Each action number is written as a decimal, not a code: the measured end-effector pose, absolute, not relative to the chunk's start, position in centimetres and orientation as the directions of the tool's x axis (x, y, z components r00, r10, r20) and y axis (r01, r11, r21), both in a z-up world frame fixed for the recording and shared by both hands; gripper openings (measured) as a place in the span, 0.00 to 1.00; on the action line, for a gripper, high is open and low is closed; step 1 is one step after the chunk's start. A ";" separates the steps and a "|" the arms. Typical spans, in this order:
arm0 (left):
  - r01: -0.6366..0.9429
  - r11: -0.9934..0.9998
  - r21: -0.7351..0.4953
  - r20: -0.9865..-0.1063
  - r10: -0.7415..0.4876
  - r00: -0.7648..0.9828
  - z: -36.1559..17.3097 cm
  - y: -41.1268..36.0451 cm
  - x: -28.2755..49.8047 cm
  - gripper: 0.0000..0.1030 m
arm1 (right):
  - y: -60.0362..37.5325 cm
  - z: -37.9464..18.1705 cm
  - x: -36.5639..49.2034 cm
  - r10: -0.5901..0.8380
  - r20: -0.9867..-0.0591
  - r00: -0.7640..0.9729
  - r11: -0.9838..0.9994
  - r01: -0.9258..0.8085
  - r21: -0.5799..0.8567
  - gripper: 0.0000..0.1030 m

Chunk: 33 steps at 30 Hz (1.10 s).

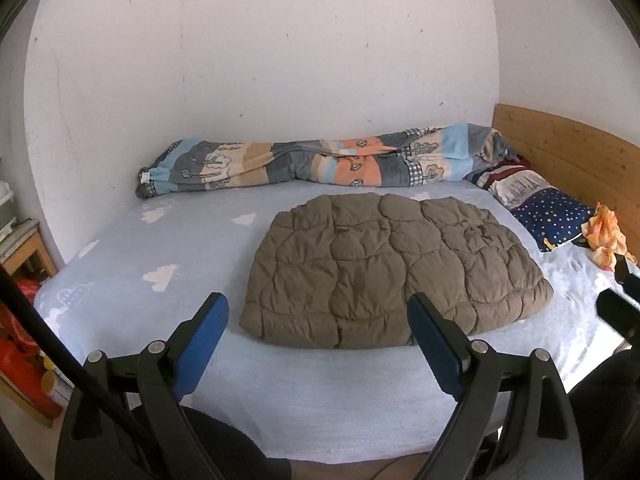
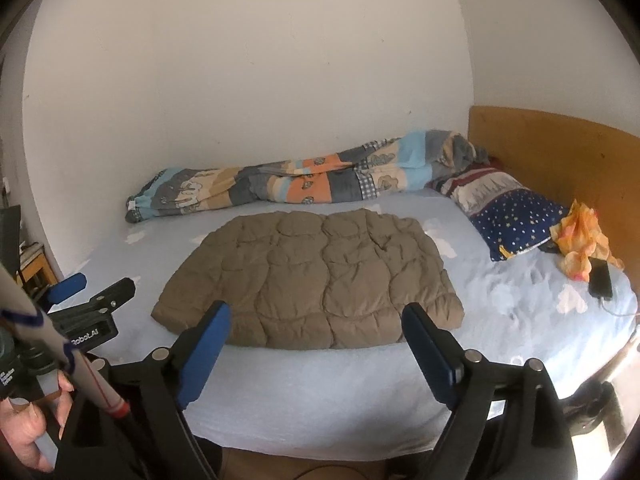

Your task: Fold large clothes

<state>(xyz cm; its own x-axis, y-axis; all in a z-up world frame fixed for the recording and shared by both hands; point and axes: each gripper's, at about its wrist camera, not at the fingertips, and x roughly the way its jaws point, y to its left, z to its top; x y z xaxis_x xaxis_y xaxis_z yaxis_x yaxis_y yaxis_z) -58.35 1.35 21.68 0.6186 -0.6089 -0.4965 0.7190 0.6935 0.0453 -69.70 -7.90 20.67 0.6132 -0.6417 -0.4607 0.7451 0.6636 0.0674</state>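
- The left gripper (image 1: pixel 318 312) hangs above the near edge of the bed, its blue-padded fingers (image 1: pixel 204 334) spread wide apart with nothing between them.
- The right gripper (image 2: pixel 316 322) sits likewise, fingers (image 2: pixel 430 354) parted and empty; the left one also shows at the left edge of its view.
- Neither touches the brown quilted garment (image 1: pixel 394 270), which lies in the middle of the bed sheet (image 1: pixel 132 264) as a compact, puffy slab, its near hem just beyond both sets of fingertips.
- The garment looks already doubled over, so I judge the fold well along; one more fold or a tidying press may remain.
- To do that well, take the two near corners, one per gripper, biting deep enough to catch every padded layer, lift evenly, and carry the hem toward the far edge so the sides line up.
- Thick filling tends to spring open and slip; a shallow pinch would likely catch only the top shell.
- Open room: bare sheet lies to the left of the garment and in front of it, enough to work in.
- Limits: the rolled patterned blanket (image 1: pixel 320 164) lies along the wall just behind the far hem; a starred pillow (image 2: pixel 516 220), an orange cloth (image 2: pixel 582 240) and a phone (image 2: pixel 600 280) lie to the right by the wooden headboard (image 2: pixel 560 148), so keep swings away from that side.
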 end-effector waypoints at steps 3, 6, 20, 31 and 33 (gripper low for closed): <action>0.712 0.699 0.069 -0.507 -0.590 0.629 21.6 1.1 -58.4 0.88 | -8.0 19.9 -69.1 -0.622 -0.490 0.611 0.669 0.740 0.073 0.89; 0.701 0.705 0.103 -0.513 -0.567 0.645 21.7 0.9 -58.5 0.88 | -8.2 19.4 -68.8 -0.614 -0.508 0.605 0.667 0.741 0.077 0.89; 0.662 0.719 0.210 -0.545 -0.476 0.690 22.0 -0.5 -58.5 0.91 | -8.9 19.4 -67.9 -0.642 -0.517 0.567 0.637 0.769 0.052 0.90; 0.668 0.719 0.194 -0.546 -0.486 0.682 21.8 -0.3 -58.2 0.90 | -8.5 20.6 -67.6 -0.679 -0.470 0.564 0.631 0.776 0.020 0.91; 0.665 0.721 0.196 -0.550 -0.481 0.683 21.7 -0.3 -58.1 0.91 | -8.6 20.4 -67.4 -0.673 -0.480 0.563 0.633 0.774 0.021 0.92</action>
